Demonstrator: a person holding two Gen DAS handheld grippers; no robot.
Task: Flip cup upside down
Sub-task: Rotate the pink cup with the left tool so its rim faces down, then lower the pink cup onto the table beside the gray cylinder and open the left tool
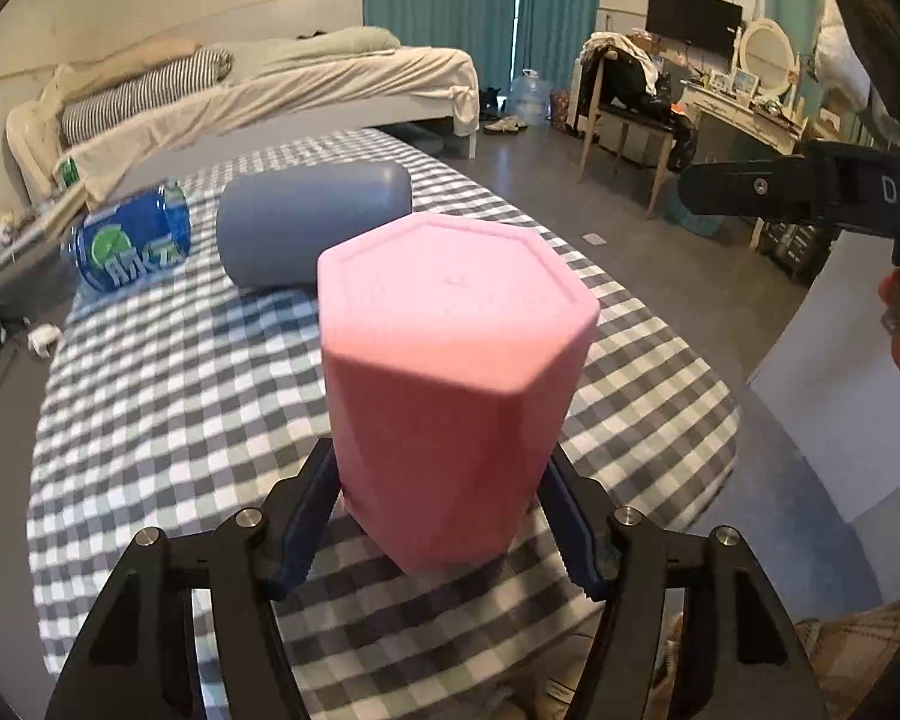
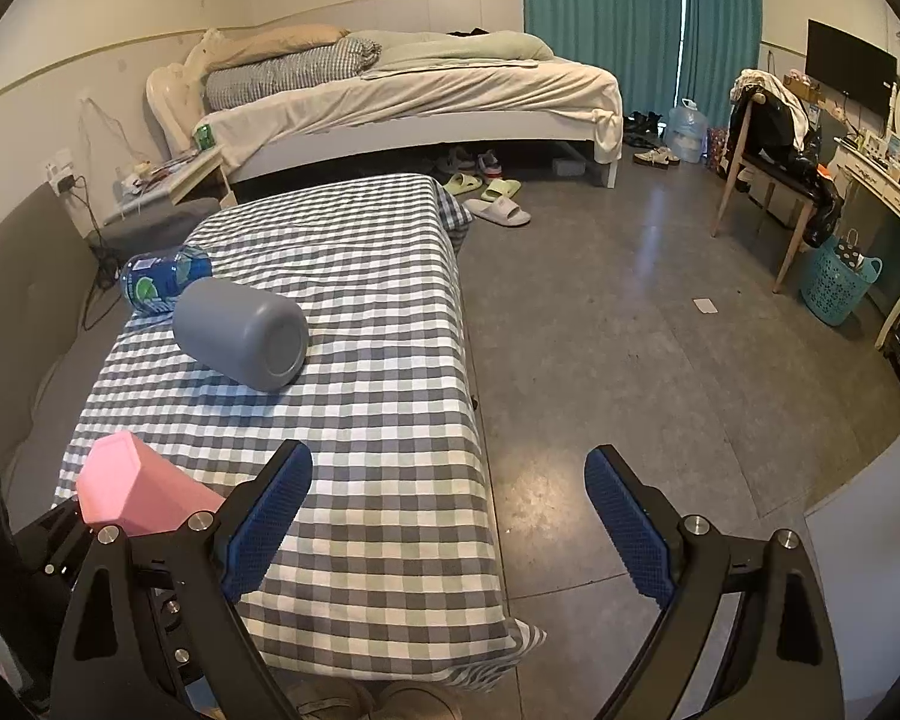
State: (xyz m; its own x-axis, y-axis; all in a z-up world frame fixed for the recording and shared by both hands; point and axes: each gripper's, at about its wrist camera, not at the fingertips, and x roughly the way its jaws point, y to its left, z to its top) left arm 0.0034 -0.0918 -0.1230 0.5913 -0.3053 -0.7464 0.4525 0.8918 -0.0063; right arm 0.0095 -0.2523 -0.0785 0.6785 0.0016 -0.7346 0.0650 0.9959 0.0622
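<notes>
Gripped low between the left tool's point(image 1: 441, 516) blue pads, the pink cup point(image 1: 456, 372) fills the frame centre with its closed base facing up, above the checked bench point(image 1: 168, 396). Right tool point(image 2: 447, 516) hangs wide and empty at the lower frame. With so shallow a hold, the cup could tip or land askew if let go early.

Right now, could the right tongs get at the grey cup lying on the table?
Probably yes. The right tongs are open and empty, and the grey cup lies ahead to their left on the checked cloth, with nothing between.
</notes>
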